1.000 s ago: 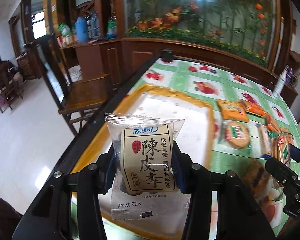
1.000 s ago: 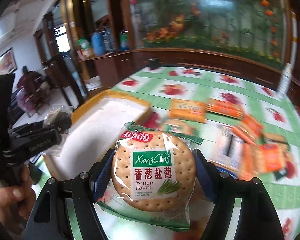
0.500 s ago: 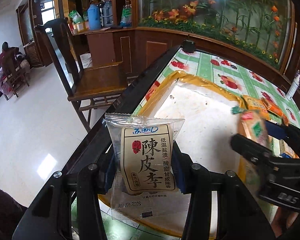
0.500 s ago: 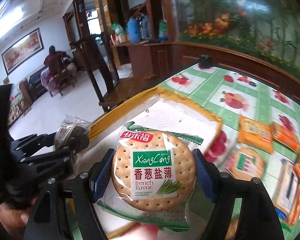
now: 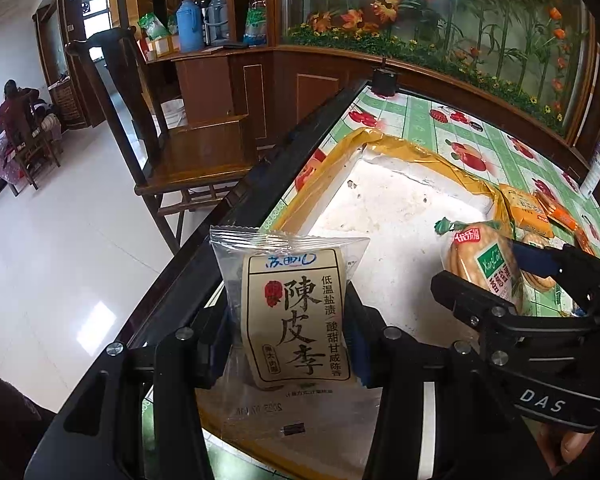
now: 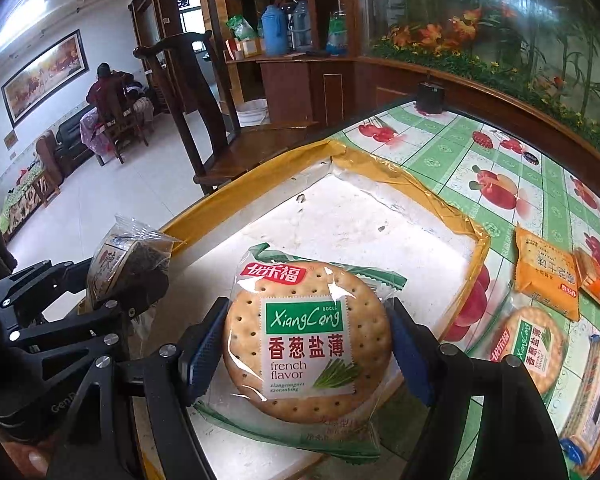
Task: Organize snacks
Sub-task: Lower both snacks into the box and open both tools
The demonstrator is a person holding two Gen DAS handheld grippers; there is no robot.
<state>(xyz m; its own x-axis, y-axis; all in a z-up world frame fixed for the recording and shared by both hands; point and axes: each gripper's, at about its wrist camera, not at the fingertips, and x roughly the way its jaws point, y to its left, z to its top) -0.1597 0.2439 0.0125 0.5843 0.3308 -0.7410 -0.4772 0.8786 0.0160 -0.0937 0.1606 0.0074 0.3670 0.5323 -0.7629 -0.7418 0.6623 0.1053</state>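
Observation:
My left gripper (image 5: 292, 344) is shut on a clear packet of preserved plum (image 5: 296, 316) with a beige label, held over the near left corner of the white tray (image 5: 388, 216) with its yellow rim. My right gripper (image 6: 308, 348) is shut on a round cracker packet (image 6: 308, 340) with a green label, held above the tray's near part. Each gripper shows in the other view: the right gripper (image 5: 500, 276) with the cracker packet (image 5: 480, 264) at the right, the left gripper (image 6: 112, 292) with the plum packet (image 6: 128, 268) at the left.
Several snack packets lie on the green fruit-print tablecloth (image 6: 480, 152) right of the tray: an orange packet (image 6: 548, 272), another round cracker packet (image 6: 532, 344), more at the edge. A wooden chair (image 5: 188, 152) stands beyond the table's left edge. A small black object (image 6: 430, 98) sits at the far corner.
Both grippers have swung left from the snack pile to above the white tray, each holding its packet. The right gripper now sits close beside the left one.

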